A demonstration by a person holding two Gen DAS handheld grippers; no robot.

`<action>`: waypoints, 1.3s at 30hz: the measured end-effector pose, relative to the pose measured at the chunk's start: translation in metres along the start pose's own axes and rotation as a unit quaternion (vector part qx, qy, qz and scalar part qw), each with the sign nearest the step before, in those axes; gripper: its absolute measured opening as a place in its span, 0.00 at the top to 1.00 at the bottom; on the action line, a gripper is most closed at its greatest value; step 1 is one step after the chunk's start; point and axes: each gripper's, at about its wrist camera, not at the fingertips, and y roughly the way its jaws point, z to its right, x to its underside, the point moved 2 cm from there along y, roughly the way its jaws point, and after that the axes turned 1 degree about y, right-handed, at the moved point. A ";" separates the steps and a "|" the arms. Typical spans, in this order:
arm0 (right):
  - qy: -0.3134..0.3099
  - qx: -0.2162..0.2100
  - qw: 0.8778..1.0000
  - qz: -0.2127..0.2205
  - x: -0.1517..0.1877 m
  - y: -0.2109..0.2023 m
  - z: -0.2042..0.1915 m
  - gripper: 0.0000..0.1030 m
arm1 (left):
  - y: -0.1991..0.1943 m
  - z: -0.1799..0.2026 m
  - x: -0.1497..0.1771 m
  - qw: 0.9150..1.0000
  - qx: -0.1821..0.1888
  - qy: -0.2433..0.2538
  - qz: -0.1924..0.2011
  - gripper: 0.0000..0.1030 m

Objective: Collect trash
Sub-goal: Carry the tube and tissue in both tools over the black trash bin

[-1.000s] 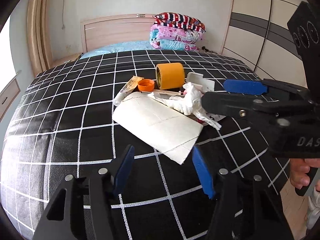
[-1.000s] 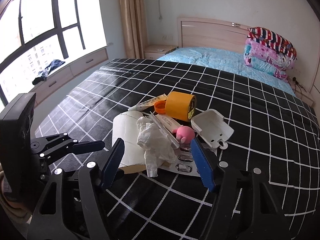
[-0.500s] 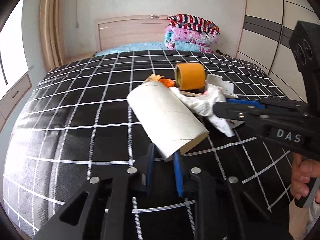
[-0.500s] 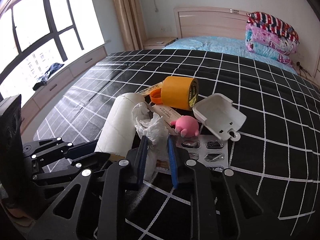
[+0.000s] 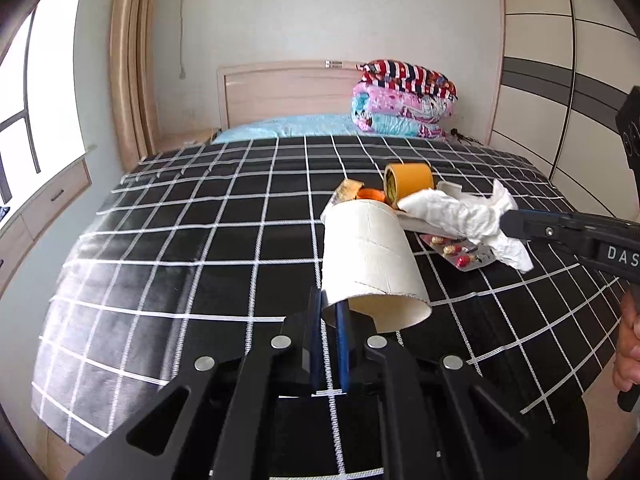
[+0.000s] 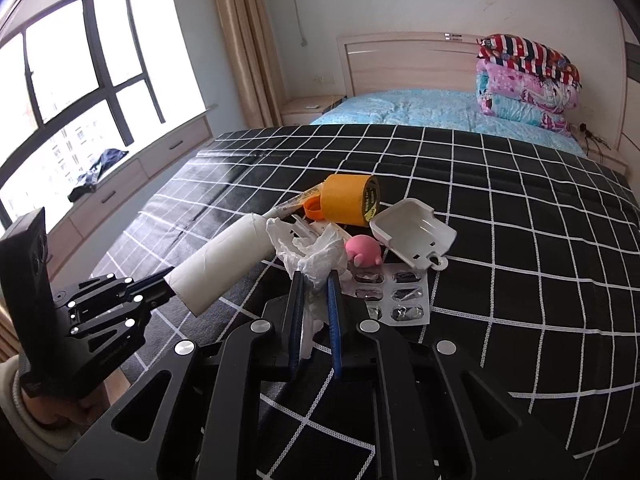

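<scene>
Bed (image 6: 500, 208) with black white-grid cover. At its head: pale wooden headboard (image 6: 404, 60), light-blue sheet (image 6: 420, 110), stacked folded quilts (image 6: 528, 84). Left of bed: beige curtain (image 6: 240, 40), window (image 6: 72, 80), window seat with drawers (image 6: 128, 176), dark cloth (image 6: 98, 172) lying on it. Right of bed: wardrobe (image 5: 560, 100).

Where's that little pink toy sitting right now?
In the right wrist view the pink toy lies on the checked bedspread mid-picture, beside the crumpled tissue, just in front of the white plastic case and behind the pill blister pack.
</scene>
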 end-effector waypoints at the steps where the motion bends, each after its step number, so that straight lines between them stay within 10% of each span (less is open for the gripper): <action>1: 0.000 0.001 1.000 0.002 0.002 -0.004 -0.001 0.88 | -0.004 -0.001 0.000 1.000 0.002 0.000 0.003 0.94; 23: -0.010 0.009 0.999 0.029 0.055 -0.088 -0.031 0.88 | -0.108 0.004 0.030 0.998 0.040 0.032 0.036 0.93; 39: 0.001 -0.010 0.999 -0.041 0.134 -0.096 -0.049 0.88 | -0.140 0.031 0.096 0.985 0.119 0.118 -0.046 0.93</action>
